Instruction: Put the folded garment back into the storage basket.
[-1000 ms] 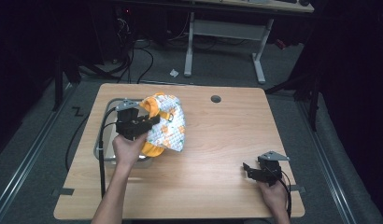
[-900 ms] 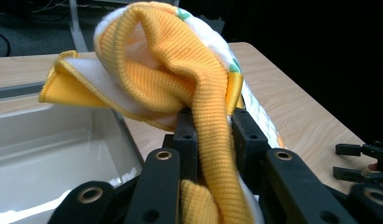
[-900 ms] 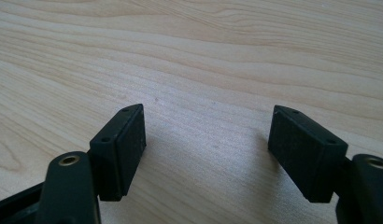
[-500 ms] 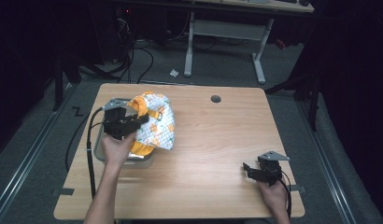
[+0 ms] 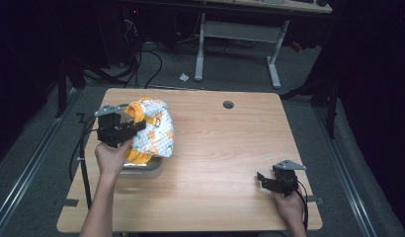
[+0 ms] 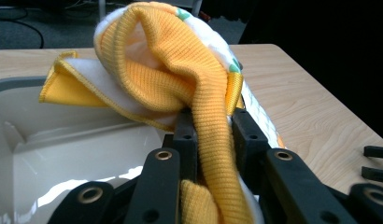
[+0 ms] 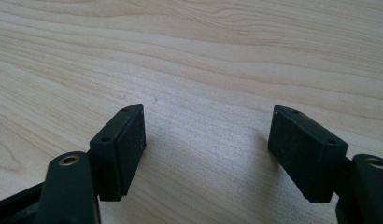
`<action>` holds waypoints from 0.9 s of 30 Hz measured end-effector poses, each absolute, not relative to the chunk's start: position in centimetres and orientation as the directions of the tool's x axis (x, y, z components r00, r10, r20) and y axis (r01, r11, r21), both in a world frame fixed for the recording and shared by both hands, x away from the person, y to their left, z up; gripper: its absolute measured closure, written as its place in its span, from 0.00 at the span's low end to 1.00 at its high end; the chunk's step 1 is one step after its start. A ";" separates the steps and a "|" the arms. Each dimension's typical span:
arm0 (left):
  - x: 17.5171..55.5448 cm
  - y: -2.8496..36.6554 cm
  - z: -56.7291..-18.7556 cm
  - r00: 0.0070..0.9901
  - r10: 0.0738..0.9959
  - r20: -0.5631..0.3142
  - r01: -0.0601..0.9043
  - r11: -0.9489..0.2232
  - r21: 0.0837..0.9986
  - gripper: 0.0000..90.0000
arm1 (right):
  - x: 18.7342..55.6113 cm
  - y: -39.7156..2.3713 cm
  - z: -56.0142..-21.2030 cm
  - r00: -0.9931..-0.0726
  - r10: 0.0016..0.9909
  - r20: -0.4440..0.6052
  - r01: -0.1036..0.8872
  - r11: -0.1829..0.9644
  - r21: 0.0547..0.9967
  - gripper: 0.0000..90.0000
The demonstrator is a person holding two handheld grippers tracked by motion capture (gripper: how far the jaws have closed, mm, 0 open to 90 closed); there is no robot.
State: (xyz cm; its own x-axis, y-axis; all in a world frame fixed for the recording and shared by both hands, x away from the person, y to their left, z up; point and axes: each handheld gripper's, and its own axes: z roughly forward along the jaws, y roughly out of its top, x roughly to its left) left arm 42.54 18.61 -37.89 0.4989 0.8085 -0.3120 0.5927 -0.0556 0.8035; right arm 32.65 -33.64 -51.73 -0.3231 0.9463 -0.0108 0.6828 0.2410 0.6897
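Left gripper clamps only the orange cuff of the garment, which hangs over the bin rim, mostly on the bin's right side. Thin pinch may slip, or the bulk may drag outside the bin. Right gripper sits wide open and empty, well right of the bin.

The setting is a lab or test room, dimly lit outside the work area. A plain wooden desk with a cable port stands on grey carpet, with black cables trailing across the floor behind it. A second desk on a white metal frame stands farther back, and a floor rail runs along the left side.
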 end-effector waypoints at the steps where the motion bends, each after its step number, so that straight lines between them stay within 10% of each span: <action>1: 42.6 18.8 -38.0 0.496 0.811 -0.310 0.597 -0.059 0.800 0.83 | 32.7 -33.6 -51.7 -0.323 0.946 -0.011 0.683 0.241 0.690 0.31; 27: 44.8 20.6 -41.4 0.440 0.854 -0.277 0.672 -0.108 0.733 0.82 | 32.7 -33.6 -51.7 -0.322 0.947 -0.011 0.683 0.240 0.690 0.31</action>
